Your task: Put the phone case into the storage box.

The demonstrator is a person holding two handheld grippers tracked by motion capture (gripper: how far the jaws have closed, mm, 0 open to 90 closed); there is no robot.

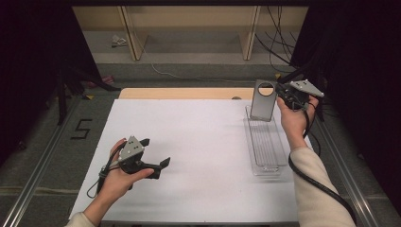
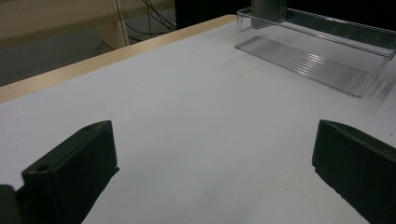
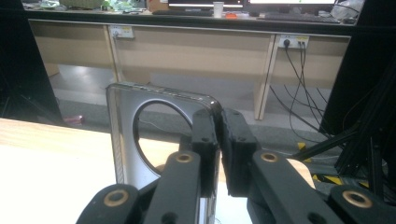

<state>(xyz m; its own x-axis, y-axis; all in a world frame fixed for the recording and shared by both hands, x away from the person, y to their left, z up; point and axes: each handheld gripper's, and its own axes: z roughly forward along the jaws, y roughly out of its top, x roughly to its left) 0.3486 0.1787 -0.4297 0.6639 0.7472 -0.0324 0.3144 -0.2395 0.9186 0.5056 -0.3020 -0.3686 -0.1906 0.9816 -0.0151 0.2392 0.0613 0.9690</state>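
At upper right of the high view: right hand-held gripper clamps flat grey metal plate with round hole, upright over far end of clear ribbed plastic tray | step: placing into tray | next: lower, release | left hand-held gripper wide, empty, over white surface

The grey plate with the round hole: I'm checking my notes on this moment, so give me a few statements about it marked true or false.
1. The right hand-held gripper is shut on the grey plate. True.
2. The plate lies flat on the white sheet. False: it stands upright at the far end of the clear tray.
3. The left hand-held gripper is open and holds nothing. True.
4. The left hand-held gripper touches the tray. False: it is well apart from it.
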